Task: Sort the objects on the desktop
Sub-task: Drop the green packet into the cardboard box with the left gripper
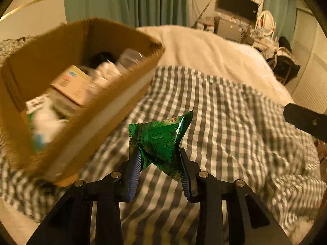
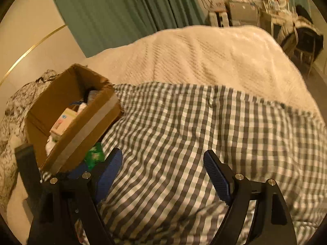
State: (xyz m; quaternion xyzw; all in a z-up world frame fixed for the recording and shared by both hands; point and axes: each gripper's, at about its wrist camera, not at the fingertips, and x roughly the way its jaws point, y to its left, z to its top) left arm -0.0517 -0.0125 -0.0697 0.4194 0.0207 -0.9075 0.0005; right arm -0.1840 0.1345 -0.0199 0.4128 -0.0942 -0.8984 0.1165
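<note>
Left gripper (image 1: 160,159) jaws pinch green packet (image 1: 161,137) beside cardboard box (image 1: 114,94); right gripper (image 2: 163,173) spread.

One green packet (image 1: 161,140) and one cardboard box (image 1: 85,120) are on one checked cloth (image 1: 224,122). Two tools show, the left tool (image 1: 160,155) and the right tool (image 2: 163,171). The box holds several blurred items, too unclear to count.

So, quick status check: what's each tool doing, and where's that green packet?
Left tool clamped on green packet, lifted off checked cloth. Right tool open, empty. Cardboard box close by on the left, nothing blocking.
</note>
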